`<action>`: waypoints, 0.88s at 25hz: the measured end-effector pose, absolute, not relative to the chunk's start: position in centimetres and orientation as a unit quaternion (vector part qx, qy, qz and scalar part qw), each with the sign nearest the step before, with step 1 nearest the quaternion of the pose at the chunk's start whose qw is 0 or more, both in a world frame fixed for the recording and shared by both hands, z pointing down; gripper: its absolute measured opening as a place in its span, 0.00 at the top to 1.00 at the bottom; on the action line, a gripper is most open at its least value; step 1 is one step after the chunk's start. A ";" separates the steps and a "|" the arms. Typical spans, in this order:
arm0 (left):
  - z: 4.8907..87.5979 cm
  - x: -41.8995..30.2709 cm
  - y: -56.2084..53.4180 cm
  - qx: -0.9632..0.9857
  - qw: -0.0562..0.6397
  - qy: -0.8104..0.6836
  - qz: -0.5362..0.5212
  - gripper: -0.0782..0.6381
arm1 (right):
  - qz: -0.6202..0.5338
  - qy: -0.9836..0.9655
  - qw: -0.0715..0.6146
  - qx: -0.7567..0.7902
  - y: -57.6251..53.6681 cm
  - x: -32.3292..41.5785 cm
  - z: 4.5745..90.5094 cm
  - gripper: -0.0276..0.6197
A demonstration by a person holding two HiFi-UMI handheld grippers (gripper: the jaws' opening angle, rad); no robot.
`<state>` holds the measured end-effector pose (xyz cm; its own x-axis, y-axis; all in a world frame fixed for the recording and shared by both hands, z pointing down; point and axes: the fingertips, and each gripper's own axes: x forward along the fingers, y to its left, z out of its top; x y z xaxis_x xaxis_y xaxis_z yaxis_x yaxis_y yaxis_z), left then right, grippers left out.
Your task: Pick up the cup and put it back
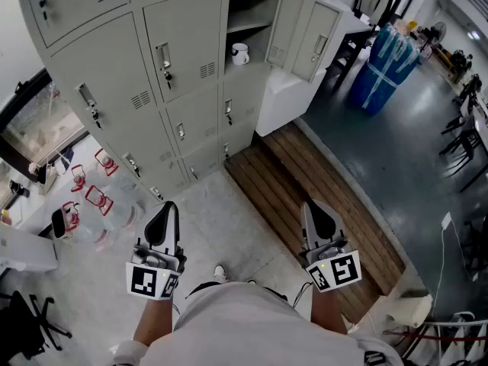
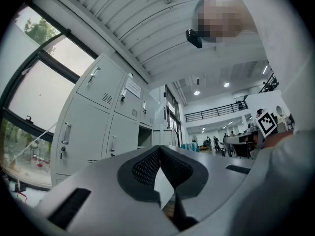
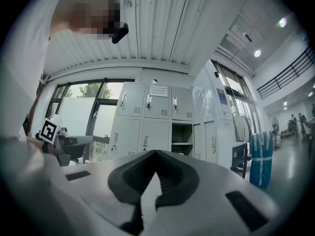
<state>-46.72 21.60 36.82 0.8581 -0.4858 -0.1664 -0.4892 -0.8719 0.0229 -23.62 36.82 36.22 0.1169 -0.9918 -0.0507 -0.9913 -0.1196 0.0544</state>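
Observation:
A white cup (image 1: pixel 240 53) stands on a shelf inside the open compartment (image 1: pixel 252 21) of the grey locker wall (image 1: pixel 152 90), far ahead of both grippers. My left gripper (image 1: pixel 162 218) is held low near the person's body, its jaws shut with nothing between them. My right gripper (image 1: pixel 319 213) is beside it at the same height, also shut and empty. In the left gripper view the left gripper (image 2: pixel 158 149) points at the lockers, and in the right gripper view the right gripper (image 3: pixel 155 154) points at the open compartment (image 3: pixel 182 134). The cup is too small to make out there.
A slatted wooden platform (image 1: pixel 313 197) lies on the floor before the lockers. Clear water jugs with red handles (image 1: pixel 91 197) stand at the left. A blue wrapped bundle (image 1: pixel 389 63) and chairs (image 1: pixel 457 143) are at the right. A low white cabinet (image 1: pixel 282 101) adjoins the lockers.

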 end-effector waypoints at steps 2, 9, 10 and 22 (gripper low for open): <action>36.9 -46.7 21.3 -0.965 0.011 0.250 0.083 0.86 | -0.037 -0.662 0.004 0.749 36.5 -23.5 36.2 0.93; 37.1 -46.3 20.3 -0.966 0.012 0.245 0.081 0.86 | -0.037 -0.659 0.004 0.751 35.5 -23.4 36.4 0.93; 37.2 -46.2 20.1 -0.966 0.012 0.244 0.081 0.86 | -0.037 -0.659 0.001 0.751 35.4 -23.4 36.4 0.93; 39.9 -44.2 17.3 -0.977 -0.010 0.201 0.072 0.86 | -0.013 -0.648 0.015 0.761 33.6 -24.1 38.0 0.93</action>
